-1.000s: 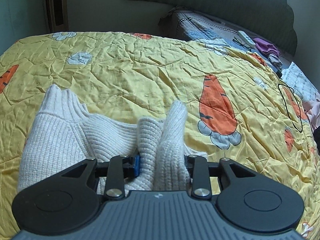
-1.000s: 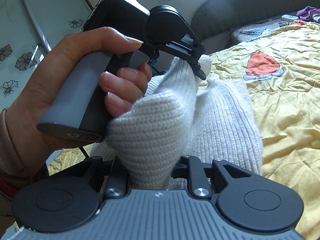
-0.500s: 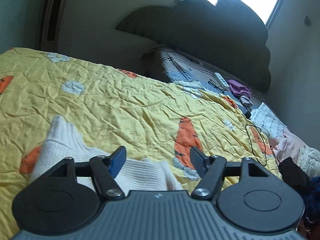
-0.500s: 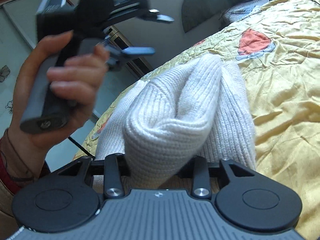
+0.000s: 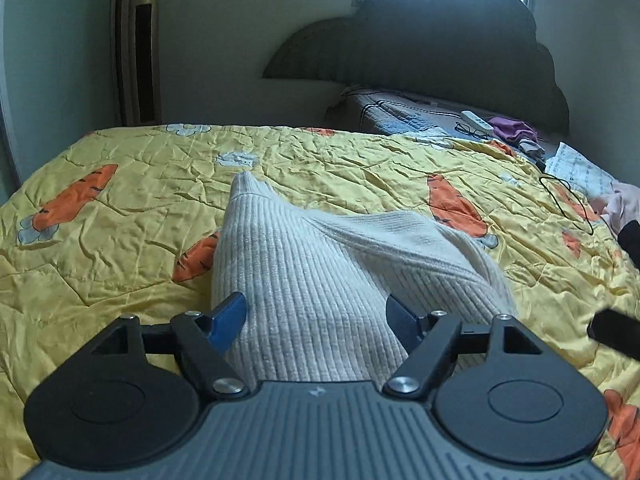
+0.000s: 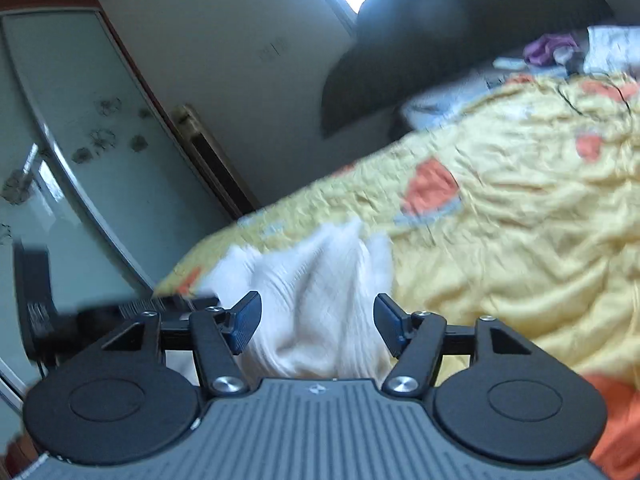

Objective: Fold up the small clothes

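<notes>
A cream ribbed knit garment (image 5: pixel 320 272) lies folded in a bundle on the yellow carrot-print quilt (image 5: pixel 360 168). My left gripper (image 5: pixel 316 316) is open, its blue-padded fingers (image 5: pixel 228 316) standing apart over the near end of the garment. My right gripper (image 6: pixel 316 324) is also open, with the garment (image 6: pixel 320 292) lying between and beyond its fingers (image 6: pixel 248 320); this view is motion-blurred. The left gripper's black body (image 6: pixel 44 312) shows at the left edge of the right wrist view.
A dark headboard (image 5: pixel 440 60) and pillow area with a remote, glasses and purple cloth (image 5: pixel 512 128) lie at the far end. A black cord (image 5: pixel 564 200) and more clothes (image 5: pixel 616 208) are at the right. A glass wardrobe door (image 6: pixel 80 140) stands left.
Both grippers have let go of the garment. The left opened first and drew back; the right opened since half a second ago. The garment now rests on the quilt.
</notes>
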The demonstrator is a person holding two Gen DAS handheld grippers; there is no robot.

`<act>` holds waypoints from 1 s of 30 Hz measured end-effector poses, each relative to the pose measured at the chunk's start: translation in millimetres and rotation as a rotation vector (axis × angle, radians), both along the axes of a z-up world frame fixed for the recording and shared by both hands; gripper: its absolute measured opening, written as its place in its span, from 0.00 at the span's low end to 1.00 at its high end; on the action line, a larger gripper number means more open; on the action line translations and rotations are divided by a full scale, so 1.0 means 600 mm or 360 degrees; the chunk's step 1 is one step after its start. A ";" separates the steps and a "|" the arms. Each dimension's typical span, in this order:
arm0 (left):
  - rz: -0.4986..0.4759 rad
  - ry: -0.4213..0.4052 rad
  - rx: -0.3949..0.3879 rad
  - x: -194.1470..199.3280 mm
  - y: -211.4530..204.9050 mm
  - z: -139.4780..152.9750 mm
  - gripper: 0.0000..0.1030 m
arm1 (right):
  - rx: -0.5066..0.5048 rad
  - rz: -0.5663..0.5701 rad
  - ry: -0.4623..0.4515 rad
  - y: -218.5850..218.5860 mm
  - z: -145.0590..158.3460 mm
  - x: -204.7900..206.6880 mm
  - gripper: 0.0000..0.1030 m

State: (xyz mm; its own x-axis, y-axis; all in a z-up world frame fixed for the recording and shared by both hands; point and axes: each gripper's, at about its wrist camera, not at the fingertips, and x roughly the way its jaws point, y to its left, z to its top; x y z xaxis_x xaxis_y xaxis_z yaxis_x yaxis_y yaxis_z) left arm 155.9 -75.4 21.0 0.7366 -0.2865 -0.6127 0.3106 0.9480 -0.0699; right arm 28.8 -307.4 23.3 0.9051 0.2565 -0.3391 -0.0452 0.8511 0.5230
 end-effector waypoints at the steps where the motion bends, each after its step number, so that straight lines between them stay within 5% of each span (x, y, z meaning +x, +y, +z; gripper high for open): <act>1: -0.0004 -0.0028 0.0029 -0.006 -0.005 -0.001 0.76 | 0.0006 0.0049 0.0009 0.005 0.005 0.013 0.61; 9: 0.0074 -0.0027 0.0009 -0.025 0.010 -0.006 0.76 | -0.0040 0.0243 0.0254 0.054 -0.041 0.139 0.64; 13: 0.0098 -0.0048 0.0057 -0.030 0.000 -0.009 0.76 | -0.0105 0.0274 0.0292 0.073 -0.052 0.155 0.22; 16: 0.0064 -0.0051 0.0038 -0.037 -0.004 -0.003 0.76 | -0.0100 0.0208 0.0222 0.050 -0.043 0.126 0.18; 22: 0.0016 -0.0033 0.0101 -0.037 -0.031 -0.028 0.93 | -0.0051 0.0138 0.0295 0.002 -0.074 0.113 0.17; 26: 0.0040 -0.0100 0.0189 -0.049 -0.043 -0.046 0.96 | -0.0044 0.0151 0.0295 -0.004 -0.062 0.113 0.28; 30: 0.0052 -0.0074 0.0158 -0.045 -0.035 -0.045 0.96 | -0.0358 -0.0030 0.0103 0.024 -0.006 0.082 0.39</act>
